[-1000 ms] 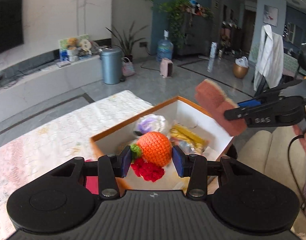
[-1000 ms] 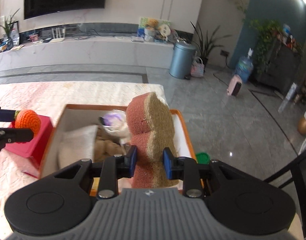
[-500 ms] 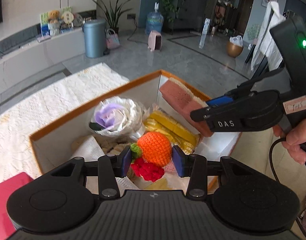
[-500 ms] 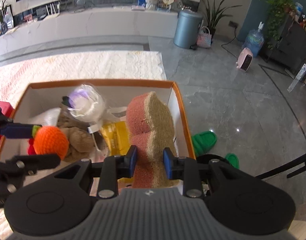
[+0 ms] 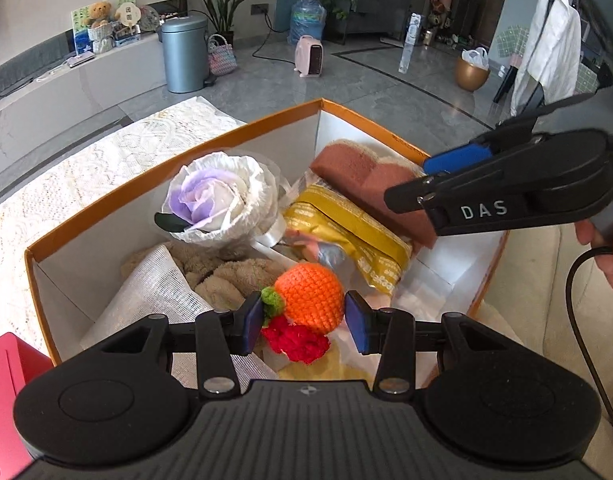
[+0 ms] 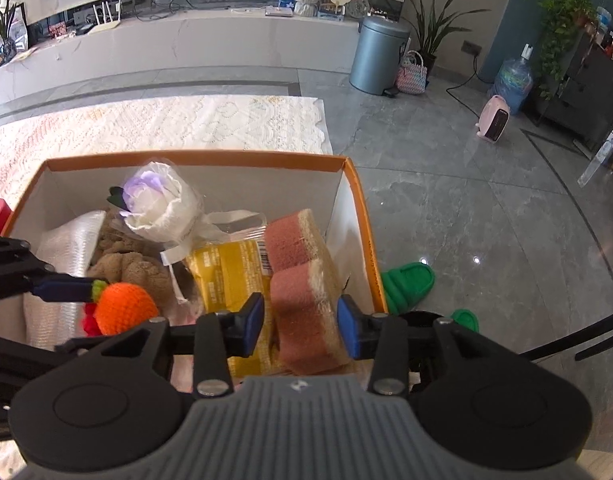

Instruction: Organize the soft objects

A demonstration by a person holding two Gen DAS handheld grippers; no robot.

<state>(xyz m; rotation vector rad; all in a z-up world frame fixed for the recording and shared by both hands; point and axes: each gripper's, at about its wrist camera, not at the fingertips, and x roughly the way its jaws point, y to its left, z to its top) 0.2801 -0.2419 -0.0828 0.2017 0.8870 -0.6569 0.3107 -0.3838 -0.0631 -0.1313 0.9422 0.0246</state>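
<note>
Right gripper (image 6: 300, 330), its jaws just opened off the pink-and-tan sponge (image 6: 302, 280), could drag it out of our orange-rimmed cardboard box (image 6: 356, 196), while our left gripper (image 5: 304, 322) grips the orange crocheted fruit (image 5: 312, 294).

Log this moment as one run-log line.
left tool: shut on crochet orange, over box | right tool: jaws just opening, sponge between them, in box | step: releasing
</note>
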